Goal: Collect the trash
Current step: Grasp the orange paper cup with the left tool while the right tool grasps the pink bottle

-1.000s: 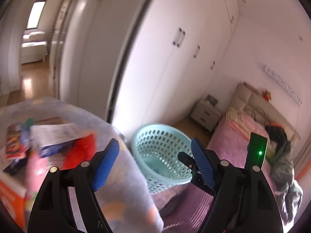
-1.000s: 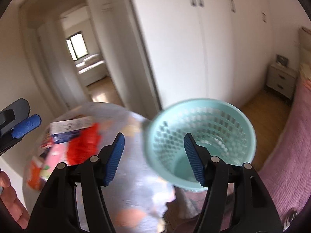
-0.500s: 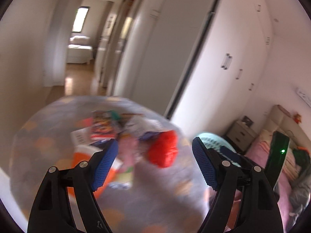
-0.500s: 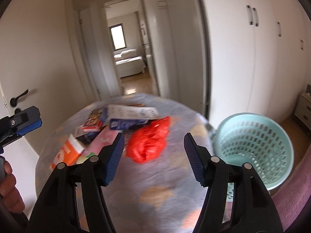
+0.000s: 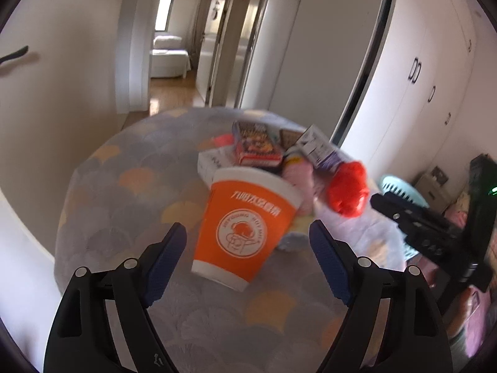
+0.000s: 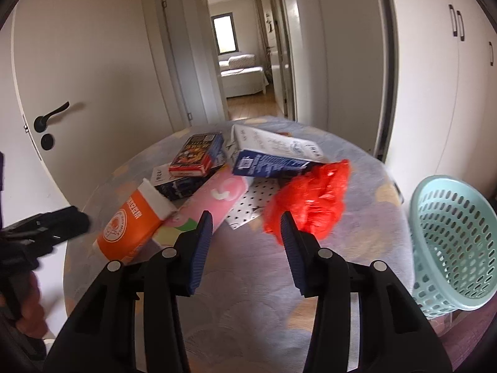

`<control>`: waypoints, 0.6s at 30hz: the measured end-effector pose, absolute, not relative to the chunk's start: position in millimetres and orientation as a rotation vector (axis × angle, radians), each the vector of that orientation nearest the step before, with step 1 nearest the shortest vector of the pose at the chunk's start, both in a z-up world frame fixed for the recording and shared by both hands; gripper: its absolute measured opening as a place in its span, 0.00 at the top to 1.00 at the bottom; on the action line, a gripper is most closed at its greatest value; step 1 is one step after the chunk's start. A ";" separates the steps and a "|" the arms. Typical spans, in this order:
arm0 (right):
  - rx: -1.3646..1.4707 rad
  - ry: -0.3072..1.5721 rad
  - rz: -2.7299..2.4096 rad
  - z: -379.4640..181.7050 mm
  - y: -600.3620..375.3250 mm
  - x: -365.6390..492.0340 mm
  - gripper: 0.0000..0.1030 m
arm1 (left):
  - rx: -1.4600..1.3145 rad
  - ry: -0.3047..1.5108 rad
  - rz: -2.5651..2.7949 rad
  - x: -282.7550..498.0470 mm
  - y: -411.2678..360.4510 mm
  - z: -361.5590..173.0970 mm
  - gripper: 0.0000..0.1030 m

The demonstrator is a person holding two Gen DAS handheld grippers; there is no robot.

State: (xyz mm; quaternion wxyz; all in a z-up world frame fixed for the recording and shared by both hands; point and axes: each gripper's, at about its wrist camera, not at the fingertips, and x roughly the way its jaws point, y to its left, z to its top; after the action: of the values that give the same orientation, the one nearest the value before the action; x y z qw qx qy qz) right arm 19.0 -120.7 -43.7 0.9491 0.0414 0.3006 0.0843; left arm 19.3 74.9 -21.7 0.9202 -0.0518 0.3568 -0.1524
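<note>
Left gripper [image 5: 248, 245] jaws wide open, empty, straddling orange cup [image 5: 245, 227]. Right gripper [image 6: 247, 242] jaws wide open, empty, near red bag [image 6: 310, 202].

orange cup [image 6: 132, 228] on its side, red bag [image 6: 309, 200] crumpled, cartons piled; mint basket [image 6: 455, 242] beside, upright.
</note>
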 end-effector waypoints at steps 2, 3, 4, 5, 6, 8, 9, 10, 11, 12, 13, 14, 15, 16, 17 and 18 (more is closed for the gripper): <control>0.086 0.620 0.171 -45.2 -118.7 20.7 0.59 | -0.066 0.774 -0.331 28.2 70.6 -31.3 0.23; 0.088 0.622 0.170 -45.1 -119.2 21.9 0.59 | -0.048 0.785 -0.340 31.1 68.4 -35.7 0.23; 0.094 0.626 0.170 -45.5 -120.2 22.8 0.59 | -0.021 0.805 -0.341 37.5 67.5 -41.5 0.23; 0.100 0.631 0.173 -45.7 -121.1 24.5 0.59 | -0.014 0.817 -0.341 42.4 64.5 -47.0 0.22; 0.111 0.641 0.183 -46.9 -121.6 27.4 0.59 | -0.014 0.833 -0.347 46.1 64.7 -51.0 0.22; 0.136 0.658 0.196 -49.4 -120.8 32.3 0.59 | -0.054 0.881 -0.361 55.5 69.5 -59.8 0.22; 0.141 0.664 0.200 -50.0 -119.3 33.9 0.59 | -0.080 0.896 -0.375 57.5 71.4 -62.4 0.22; 0.143 0.670 0.205 -50.5 -117.4 35.2 0.59 | -0.114 0.918 -0.389 60.5 75.1 -65.6 0.23; 0.143 0.675 0.210 -51.2 -114.9 36.9 0.59 | -0.135 0.923 -0.398 61.7 77.9 -66.9 0.25; 0.141 0.679 0.210 -51.6 -111.9 38.5 0.59 | -0.143 0.921 -0.403 63.0 78.8 -67.5 0.27; 0.140 0.681 0.210 -51.7 -109.8 39.5 0.59 | -0.148 0.923 -0.409 62.6 80.1 -68.4 0.33; 0.143 0.683 0.213 -51.7 -107.3 41.2 0.58 | -0.151 0.931 -0.410 62.7 81.1 -69.6 0.34; 0.150 0.687 0.219 -51.7 -104.6 43.3 0.57 | -0.157 0.937 -0.410 63.3 82.4 -71.3 0.34; 0.156 0.693 0.220 -51.9 -101.6 46.2 0.53 | -0.163 0.942 -0.410 62.2 83.4 -72.4 0.34; 0.160 0.697 0.214 -52.1 -99.3 48.3 0.49 | -0.162 0.942 -0.414 60.4 83.7 -73.1 0.34; 0.162 0.703 0.205 -52.5 -96.0 51.8 0.49 | -0.161 0.942 -0.417 60.7 82.9 -72.9 0.34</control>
State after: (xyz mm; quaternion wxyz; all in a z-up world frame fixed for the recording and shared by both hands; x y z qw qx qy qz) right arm 51.8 -96.0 -52.5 0.9304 0.0790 0.3435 0.1001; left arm 60.7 82.9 -72.9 0.8672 -0.0767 0.4499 -0.1993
